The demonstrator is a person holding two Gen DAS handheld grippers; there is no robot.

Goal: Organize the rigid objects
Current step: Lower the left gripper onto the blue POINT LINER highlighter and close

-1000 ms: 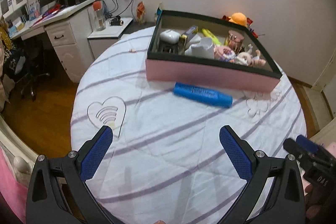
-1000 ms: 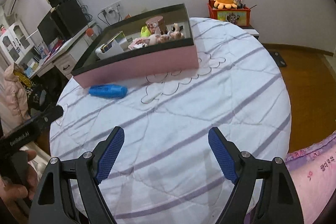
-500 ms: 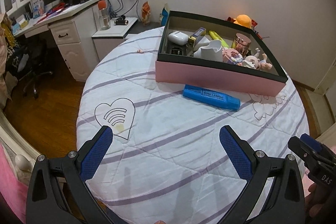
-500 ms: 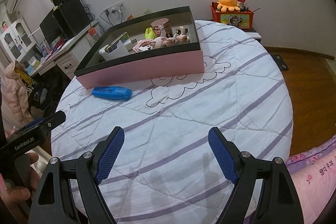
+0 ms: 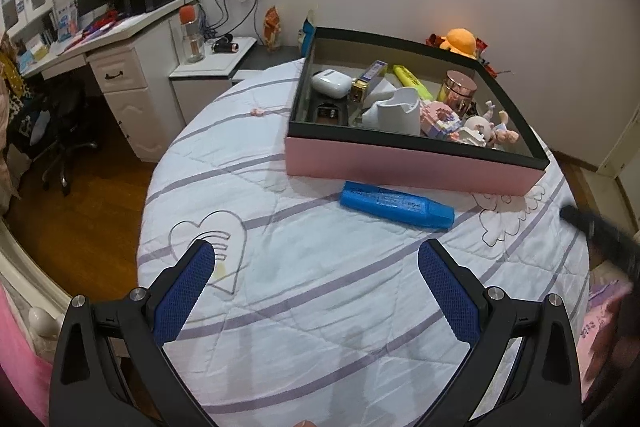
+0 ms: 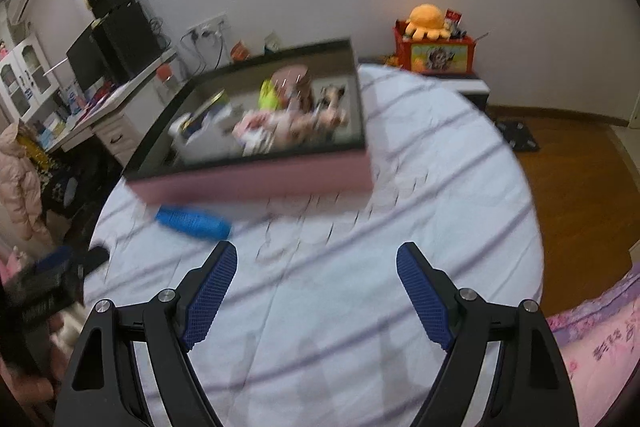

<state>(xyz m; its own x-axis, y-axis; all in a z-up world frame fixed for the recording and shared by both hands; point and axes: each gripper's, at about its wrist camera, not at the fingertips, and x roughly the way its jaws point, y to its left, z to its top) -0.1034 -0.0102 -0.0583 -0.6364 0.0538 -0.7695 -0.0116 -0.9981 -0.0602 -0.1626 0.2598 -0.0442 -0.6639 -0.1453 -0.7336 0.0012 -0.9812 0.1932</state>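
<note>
My left claw sits low in the frame, its blue meshed pads spread wide with only bedding between them. My right claw is likewise spread and empty, its view smeared by blur.

Under both lies a round bed covered in a white quilted spread with lavender stripes and an outlined heart at lower left of the left view. There is wide bare fabric from my pads up to mid-frame. The bed's curved edge drops to wooden floor on the left of that view, and on the right in the right view.

Above centre in the left view the blue highlighter lies flat, a ribbed plastic barrel, just in front of the pink box and nearly parallel to its wall. The box is rectangular, black-rimmed, open-topped. Inside it I see a white earbud case, a white jug, a yellow highlighter, a rose-gold tin and small dolls.

At far right in the left view, the blurred dark tip of my right claw pokes in.
</note>
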